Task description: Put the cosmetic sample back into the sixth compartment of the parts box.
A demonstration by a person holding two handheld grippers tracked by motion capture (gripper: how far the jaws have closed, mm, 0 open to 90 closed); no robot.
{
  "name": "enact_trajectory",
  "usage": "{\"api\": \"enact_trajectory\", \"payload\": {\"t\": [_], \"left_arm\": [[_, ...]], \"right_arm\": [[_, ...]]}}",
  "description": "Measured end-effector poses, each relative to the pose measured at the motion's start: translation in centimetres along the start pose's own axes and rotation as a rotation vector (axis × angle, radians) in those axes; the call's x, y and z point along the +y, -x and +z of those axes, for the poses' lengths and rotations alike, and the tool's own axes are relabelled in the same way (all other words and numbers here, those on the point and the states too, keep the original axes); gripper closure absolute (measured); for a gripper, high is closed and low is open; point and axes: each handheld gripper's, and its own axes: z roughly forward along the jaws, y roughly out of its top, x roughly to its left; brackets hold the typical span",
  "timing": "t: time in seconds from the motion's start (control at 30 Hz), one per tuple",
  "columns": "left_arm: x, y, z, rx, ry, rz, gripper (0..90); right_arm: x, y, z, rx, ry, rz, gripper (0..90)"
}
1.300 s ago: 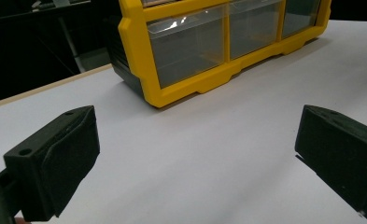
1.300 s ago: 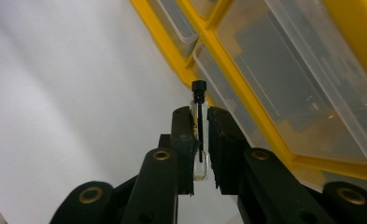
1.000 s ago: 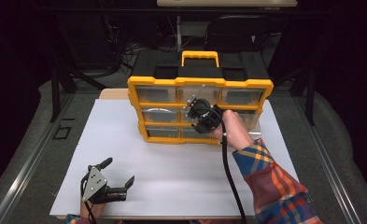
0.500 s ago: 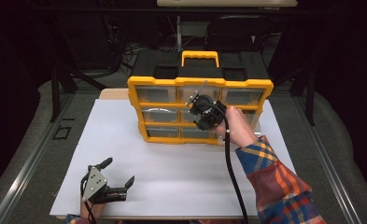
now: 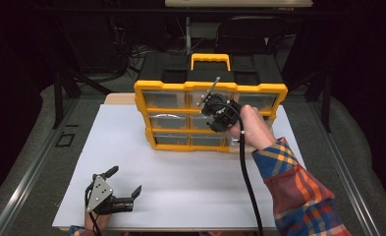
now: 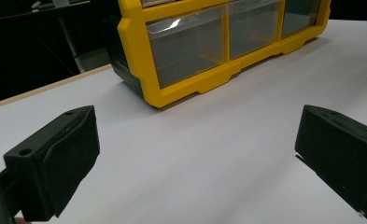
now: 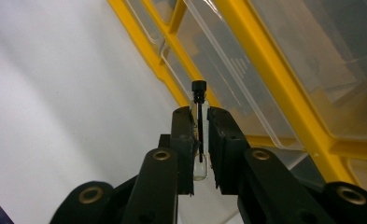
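A yellow drawer organizer (image 5: pixel 210 87) with clear drawers stands at the back middle of the white table (image 5: pixel 190 182). My right gripper (image 5: pixel 212 110) is held against its front, around the middle column. In the right gripper view this gripper (image 7: pixel 200 116) is shut on a small glass vial (image 7: pixel 199 95) with a black cap, which points at the clear drawer fronts and yellow frame (image 7: pixel 284 88). My left gripper (image 5: pixel 125 180) rests low near the table's front left corner, far from the organizer. Its jaws stand wide open (image 6: pixel 195 144) with nothing between them, facing the organizer's bottom row (image 6: pixel 139 60).
The right gripper's black cable (image 5: pixel 244 172) trails back over the table along a plaid sleeve (image 5: pixel 298 187). A black chair (image 5: pixel 249 34) and dark stands are behind the table. White tabletop stretches between the left gripper and the organizer.
My right gripper with the vial has risen slightly along the organizer's front. The left gripper has stayed put.
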Motion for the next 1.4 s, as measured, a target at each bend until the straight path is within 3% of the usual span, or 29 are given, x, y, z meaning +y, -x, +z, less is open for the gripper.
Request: {"api": "enact_trajectory", "payload": {"t": [0.93,1.4], "left_arm": [[0.0,0.0,0.0,0.005,0.004,-0.005,0.0],[0.0,0.0,-0.1,0.007,0.007,-0.004,0.0]], "right_arm": [[-0.5,1.5,-2.7,-0.017,0.028,0.03,80.7],[-1.6,2.4,-3.7,-0.033,0.016,0.051,80.7]]}}
